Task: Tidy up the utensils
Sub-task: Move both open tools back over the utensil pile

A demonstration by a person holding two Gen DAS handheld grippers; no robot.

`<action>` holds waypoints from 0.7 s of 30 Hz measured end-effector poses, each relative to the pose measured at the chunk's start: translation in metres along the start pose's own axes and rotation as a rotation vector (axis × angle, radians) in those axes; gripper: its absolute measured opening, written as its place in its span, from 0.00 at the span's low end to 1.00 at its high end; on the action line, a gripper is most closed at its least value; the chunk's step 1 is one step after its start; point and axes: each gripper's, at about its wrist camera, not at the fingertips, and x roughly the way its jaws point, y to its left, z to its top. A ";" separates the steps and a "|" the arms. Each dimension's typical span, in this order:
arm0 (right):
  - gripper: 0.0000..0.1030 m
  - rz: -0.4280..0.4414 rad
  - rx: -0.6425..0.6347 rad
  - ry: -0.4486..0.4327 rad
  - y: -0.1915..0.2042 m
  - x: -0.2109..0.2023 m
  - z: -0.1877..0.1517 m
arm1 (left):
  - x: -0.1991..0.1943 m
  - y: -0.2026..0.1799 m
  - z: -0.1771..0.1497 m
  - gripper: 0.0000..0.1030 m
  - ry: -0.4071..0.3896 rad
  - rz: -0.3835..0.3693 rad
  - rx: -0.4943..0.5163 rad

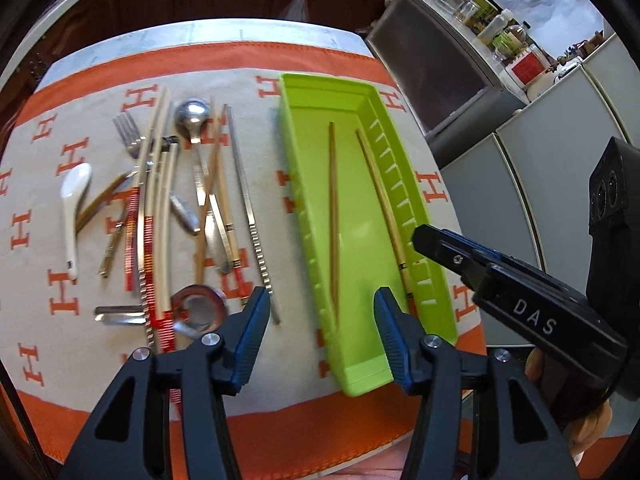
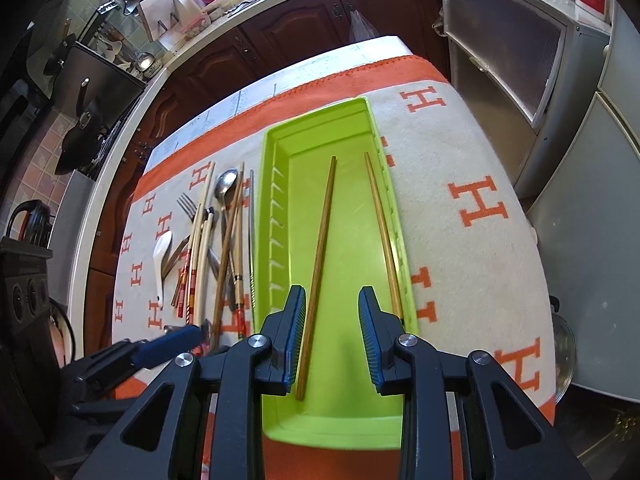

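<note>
A lime green tray (image 1: 296,128) (image 2: 276,184) lies on the cloth and holds two wooden chopsticks, one (image 1: 333,208) (image 2: 320,248) toward its middle and one (image 1: 380,200) (image 2: 382,232) along its slotted side. A pile of utensils lies left of the tray: a steel spoon (image 1: 194,120) (image 2: 225,186), a fork (image 1: 129,130) (image 2: 186,204), a white ceramic spoon (image 1: 74,204) (image 2: 162,260), several chopsticks and a knife. My left gripper (image 1: 322,312) is open and empty over the tray's near left edge. My right gripper (image 2: 331,312) is open and empty above the tray's near end; it also shows in the left wrist view (image 1: 440,244).
The table carries a beige cloth (image 2: 460,152) with orange H marks and an orange border. Dark wood cabinets (image 2: 288,32) stand behind the table, grey cabinets (image 1: 540,168) to the right. A small round steel strainer (image 1: 198,308) lies near the left gripper.
</note>
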 end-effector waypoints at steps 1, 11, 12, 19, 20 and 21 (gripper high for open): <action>0.27 -0.001 -0.005 0.000 0.002 -0.002 -0.003 | -0.004 0.005 -0.002 0.51 -0.004 0.010 -0.004; 0.32 -0.003 -0.045 -0.001 0.027 -0.018 -0.020 | -0.045 0.059 -0.021 0.63 -0.090 0.120 -0.064; 0.35 -0.006 -0.052 -0.004 0.030 -0.019 -0.021 | -0.050 0.064 -0.022 0.63 -0.102 0.128 -0.067; 0.36 -0.001 -0.105 -0.015 0.062 -0.025 -0.025 | -0.073 0.096 -0.024 0.63 -0.160 0.127 -0.087; 0.36 0.004 -0.109 -0.015 0.067 -0.026 -0.025 | -0.076 0.099 -0.025 0.63 -0.172 0.134 -0.093; 0.36 0.009 -0.115 -0.015 0.073 -0.025 -0.025 | -0.078 0.103 -0.024 0.63 -0.181 0.137 -0.096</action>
